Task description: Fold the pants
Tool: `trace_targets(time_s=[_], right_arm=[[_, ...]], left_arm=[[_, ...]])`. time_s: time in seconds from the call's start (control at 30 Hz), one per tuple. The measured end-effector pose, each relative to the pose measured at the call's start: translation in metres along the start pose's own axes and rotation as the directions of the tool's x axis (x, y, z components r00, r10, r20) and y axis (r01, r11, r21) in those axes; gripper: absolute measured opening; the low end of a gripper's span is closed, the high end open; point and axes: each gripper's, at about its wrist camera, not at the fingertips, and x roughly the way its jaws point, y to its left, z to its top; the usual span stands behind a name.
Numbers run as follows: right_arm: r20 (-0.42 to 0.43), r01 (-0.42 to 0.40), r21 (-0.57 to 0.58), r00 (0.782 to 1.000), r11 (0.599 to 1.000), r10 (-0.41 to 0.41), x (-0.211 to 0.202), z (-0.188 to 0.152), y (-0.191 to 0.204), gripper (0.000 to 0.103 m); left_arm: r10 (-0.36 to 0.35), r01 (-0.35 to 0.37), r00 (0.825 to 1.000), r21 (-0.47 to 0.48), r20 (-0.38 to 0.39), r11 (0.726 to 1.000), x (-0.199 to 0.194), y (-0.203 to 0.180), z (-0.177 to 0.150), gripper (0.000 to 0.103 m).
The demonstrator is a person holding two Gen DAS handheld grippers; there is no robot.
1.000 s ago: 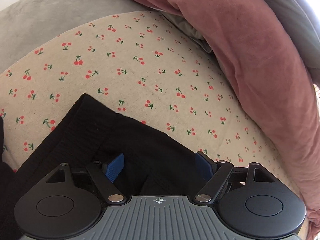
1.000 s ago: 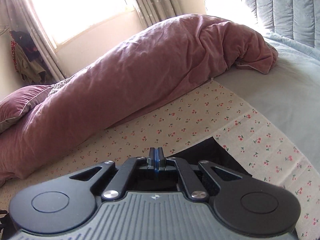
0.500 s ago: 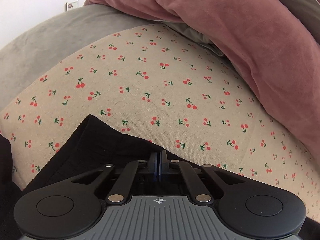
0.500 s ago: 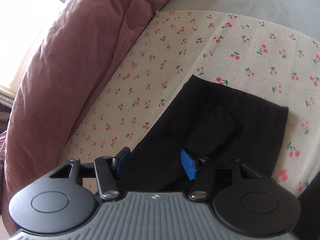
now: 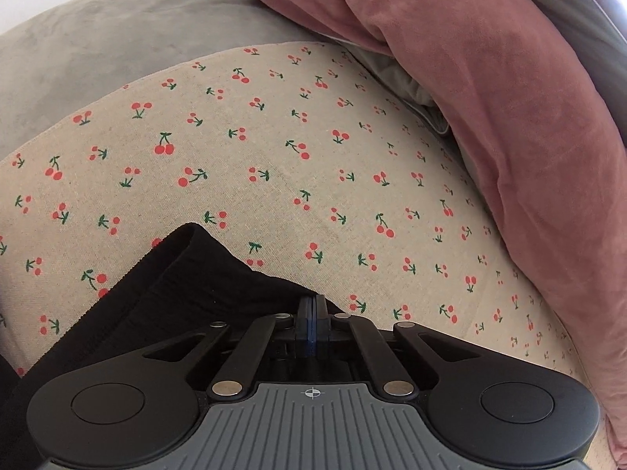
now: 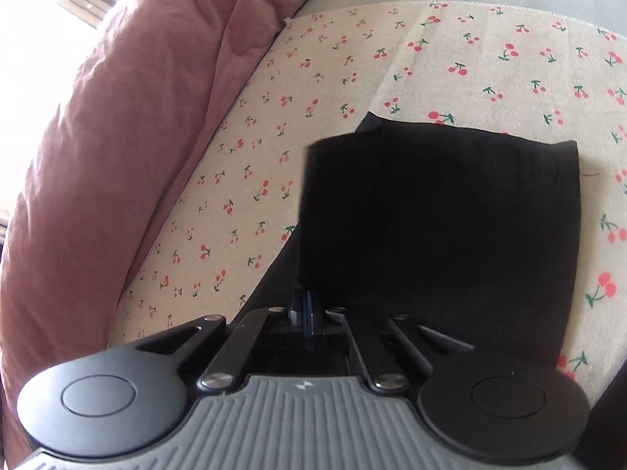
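The black pants (image 5: 164,297) run out of the left wrist view at its near left edge, and the left gripper (image 5: 312,305) hides the cloth beneath its body, so a pinch there cannot be confirmed. In the right wrist view the right gripper (image 6: 305,305) covers the pants' near part (its far edge looks smeared). The pink duvet (image 6: 117,137) is cut off at left.

both grippers pinched closed, left gripper (image 5: 312,313) and right gripper (image 6: 303,309) angled downward, blue pads together
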Motion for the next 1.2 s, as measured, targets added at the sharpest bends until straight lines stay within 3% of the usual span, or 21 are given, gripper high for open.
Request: trace_targets(time_s=[0.13,0.3,0.47,0.53,0.67,0.83,0.87,0.9,0.93,0.97,1.0,1.1,1.2], right_arm=[[0.063,-0.090,-0.038,0.994,0.995,0.093,-0.042,0.008,0.003,0.003],[0.128,-0.224,-0.131,0.962,0.966,0.241,-0.151,0.021,-0.007,0.002],[0.143,-0.265,-0.236,0.942,0.935,0.304,-0.252,0.001,-0.053,0.002],[0.135,-0.274,-0.240,0.941,0.931,0.311,-0.274,-0.010,-0.077,0.002],[0.078,-0.263,-0.209,0.956,0.942,0.284,-0.285,-0.040,-0.136,0.003],[-0.013,-0.233,-0.173,0.972,0.957,0.235,-0.262,-0.070,-0.175,0.003],[-0.019,-0.231,-0.167,0.973,0.958,0.231,-0.258,-0.074,-0.178,0.003],[-0.024,-0.234,-0.163,0.972,0.958,0.233,-0.256,-0.077,-0.179,0.003],[-0.024,-0.239,-0.159,0.971,0.958,0.239,-0.256,-0.081,-0.180,0.003],[-0.019,-0.241,-0.160,0.970,0.957,0.241,-0.256,-0.082,-0.180,0.003],[-0.010,-0.243,-0.157,0.970,0.957,0.244,-0.257,-0.083,-0.179,0.003],[0.008,-0.249,-0.155,0.967,0.956,0.254,-0.259,-0.083,-0.178,0.003],[0.016,-0.251,-0.155,0.966,0.955,0.257,-0.257,-0.077,-0.178,0.003]], left_arm=[[-0.028,0.028,1.000,-0.018,0.002,0.999,-0.014,0.014,-0.004,0.000],[-0.133,0.133,0.991,-0.084,0.011,0.988,-0.056,0.055,-0.011,0.000],[-0.277,0.282,0.959,-0.083,0.065,0.956,-0.136,0.093,-0.041,0.000],[-0.317,0.323,0.945,-0.079,0.078,0.943,-0.165,0.111,-0.060,0.000],[-0.358,0.361,0.932,-0.067,0.047,0.930,-0.191,0.139,-0.090,0.000],[-0.489,0.483,0.872,-0.160,-0.001,0.861,-0.178,0.136,-0.084,0.001],[-0.501,0.495,0.865,-0.139,-0.006,0.857,-0.176,0.125,-0.081,0.008],[-0.488,0.483,0.873,-0.113,-0.011,0.868,-0.173,0.111,-0.078,0.014],[-0.464,0.461,0.886,-0.090,-0.011,0.883,-0.170,0.099,-0.076,0.034],[-0.444,0.442,0.896,-0.068,-0.012,0.894,-0.164,0.086,-0.073,0.065],[-0.420,0.419,0.907,-0.052,-0.022,0.907,-0.155,0.074,-0.070,0.076],[-0.328,0.327,0.942,-0.026,-0.062,0.945,-0.122,0.041,-0.066,0.080],[-0.240,0.240,0.964,-0.013,-0.110,0.971,-0.082,0.014,-0.060,0.080]])
